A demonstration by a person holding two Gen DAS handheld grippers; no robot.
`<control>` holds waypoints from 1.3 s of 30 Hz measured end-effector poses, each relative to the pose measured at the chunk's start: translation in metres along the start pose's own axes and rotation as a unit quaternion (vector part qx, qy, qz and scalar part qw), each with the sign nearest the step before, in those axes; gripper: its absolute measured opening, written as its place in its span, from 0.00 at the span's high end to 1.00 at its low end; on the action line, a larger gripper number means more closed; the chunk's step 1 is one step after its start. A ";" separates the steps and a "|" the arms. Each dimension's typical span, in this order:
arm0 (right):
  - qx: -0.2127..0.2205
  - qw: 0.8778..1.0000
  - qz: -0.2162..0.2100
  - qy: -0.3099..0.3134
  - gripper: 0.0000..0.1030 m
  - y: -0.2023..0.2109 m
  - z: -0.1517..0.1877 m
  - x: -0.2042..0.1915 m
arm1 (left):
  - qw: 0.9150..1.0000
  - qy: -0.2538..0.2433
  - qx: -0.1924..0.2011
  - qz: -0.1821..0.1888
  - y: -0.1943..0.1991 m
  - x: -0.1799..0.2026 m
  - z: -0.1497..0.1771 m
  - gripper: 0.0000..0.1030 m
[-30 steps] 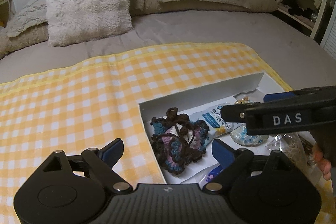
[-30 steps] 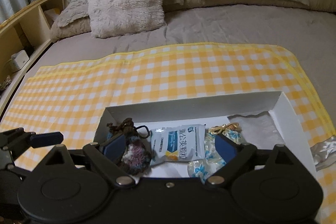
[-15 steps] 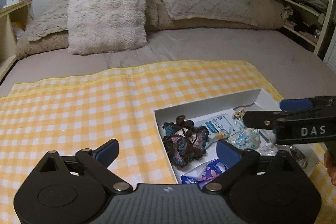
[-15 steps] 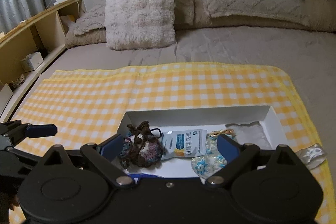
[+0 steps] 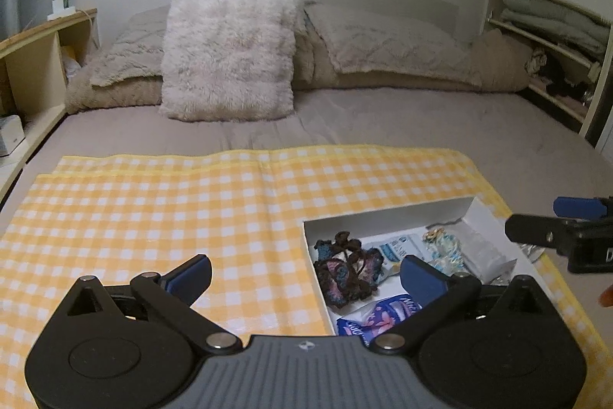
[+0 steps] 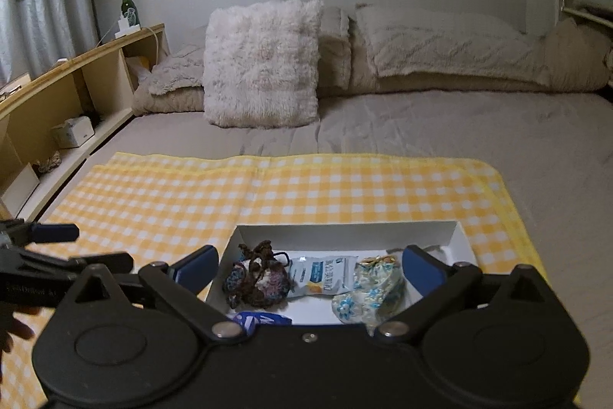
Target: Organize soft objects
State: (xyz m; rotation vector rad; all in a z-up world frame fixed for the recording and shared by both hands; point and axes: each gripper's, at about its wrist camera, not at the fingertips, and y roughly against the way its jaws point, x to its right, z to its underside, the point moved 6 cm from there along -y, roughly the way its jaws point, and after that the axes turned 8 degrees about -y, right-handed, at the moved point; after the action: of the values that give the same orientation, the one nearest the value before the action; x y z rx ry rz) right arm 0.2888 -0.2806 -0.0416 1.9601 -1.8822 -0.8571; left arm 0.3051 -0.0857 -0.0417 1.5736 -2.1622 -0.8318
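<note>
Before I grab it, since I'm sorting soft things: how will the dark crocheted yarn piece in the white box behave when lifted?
The dark brown, blue and pink crocheted yarn piece looks crumpled and bunched, so it will likely sag limply. Its loose loops may snag the white-and-blue snack packet touching it in the shallow white cardboard box. Probably light; unlikely to slip or roll.

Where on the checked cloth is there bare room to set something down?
The yellow checked cloth lies bare left of the white box and between it and the fluffy pillow. The box itself is crowded.
</note>
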 end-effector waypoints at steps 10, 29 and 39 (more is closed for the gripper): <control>0.035 0.999 0.009 0.025 0.00 0.061 0.010 -0.001 | 0.998 -0.027 0.021 -0.054 0.058 0.014 0.007 0.00; 0.077 0.995 0.027 0.051 0.00 0.167 0.062 -0.010 | 0.996 -0.024 0.070 -0.051 0.155 0.043 0.053 0.00; 0.102 0.993 0.034 0.043 0.00 0.190 0.085 -0.019 | 0.997 0.000 0.070 -0.036 0.178 0.043 0.085 0.00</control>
State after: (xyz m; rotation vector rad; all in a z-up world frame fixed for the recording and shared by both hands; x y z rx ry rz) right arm 0.0856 -0.2654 0.0076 1.9975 -2.0423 -0.5717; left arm 0.1091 -0.0656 0.0030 1.7279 -2.2175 -0.7144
